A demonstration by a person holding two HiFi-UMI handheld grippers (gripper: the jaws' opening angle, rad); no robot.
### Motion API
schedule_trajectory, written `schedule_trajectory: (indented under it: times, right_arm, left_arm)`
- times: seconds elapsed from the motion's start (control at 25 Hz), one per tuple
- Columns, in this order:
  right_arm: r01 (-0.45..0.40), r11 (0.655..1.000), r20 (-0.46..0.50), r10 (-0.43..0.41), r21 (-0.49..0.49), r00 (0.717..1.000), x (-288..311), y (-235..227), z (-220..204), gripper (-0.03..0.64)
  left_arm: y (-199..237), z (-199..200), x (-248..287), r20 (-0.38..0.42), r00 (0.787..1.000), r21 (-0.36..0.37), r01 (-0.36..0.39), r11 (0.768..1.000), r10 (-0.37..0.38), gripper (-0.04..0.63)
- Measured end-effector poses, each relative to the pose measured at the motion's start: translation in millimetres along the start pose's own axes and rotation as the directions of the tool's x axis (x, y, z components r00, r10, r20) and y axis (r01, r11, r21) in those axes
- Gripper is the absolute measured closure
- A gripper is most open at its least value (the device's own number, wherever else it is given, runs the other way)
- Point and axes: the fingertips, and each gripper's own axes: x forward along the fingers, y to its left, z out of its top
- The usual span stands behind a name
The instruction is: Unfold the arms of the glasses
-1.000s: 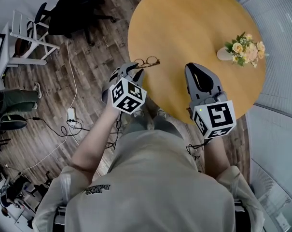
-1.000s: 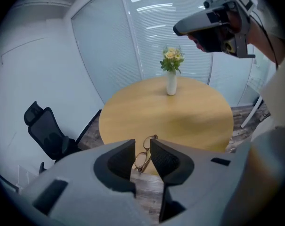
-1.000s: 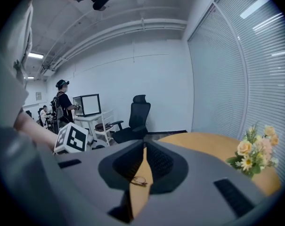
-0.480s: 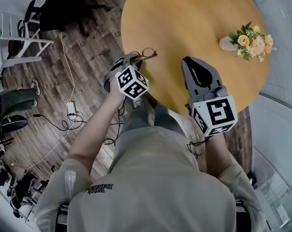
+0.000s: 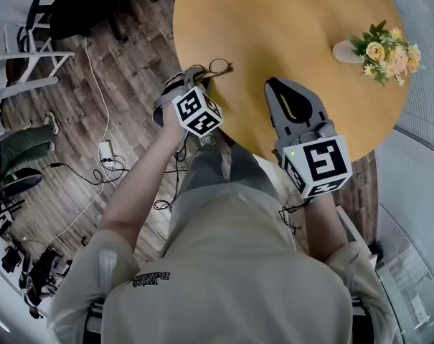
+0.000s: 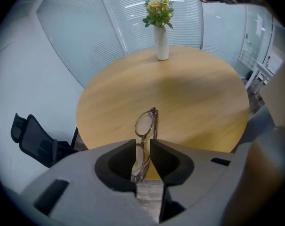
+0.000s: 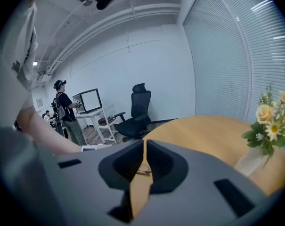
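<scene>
Your left gripper (image 6: 142, 146) pinched the glasses (image 6: 145, 124) over the table's (image 6: 199, 93) near-left edge, long axis pointing far toward the vase (image 6: 161, 44); only its own view showed that clamp. Your right gripper (image 7: 145, 146) was pressed together, empty.

Left gripper (image 5: 201, 77) reaches forward, jaws clamped on the glasses (image 6: 145, 125); right gripper (image 5: 274, 84) held alongside, jaws together

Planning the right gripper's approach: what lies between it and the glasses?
Only bare wooden tabletop, as the head view shows. The right gripper is apart from the glasses, which the left gripper holds.
</scene>
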Motion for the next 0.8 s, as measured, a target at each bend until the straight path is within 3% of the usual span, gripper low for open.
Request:
schedule_trajectory:
  times: [0.52, 0.8]
  right_arm:
    - [0.001, 1.000, -0.028, 0.000, 0.026, 1.000, 3, -9, -17, 0.577]
    - [-0.010, 1.000, -0.038, 0.011, 0.027, 0.999, 4, -8, -22, 0.577]
  left_arm:
    - [2, 1, 20, -0.033, 0.999, 0.049, -0.018, 0.999, 0.020, 0.505]
    - [5, 7, 16, 0.002, 0.999, 0.049, -0.047, 0.998, 0.046, 0.531]
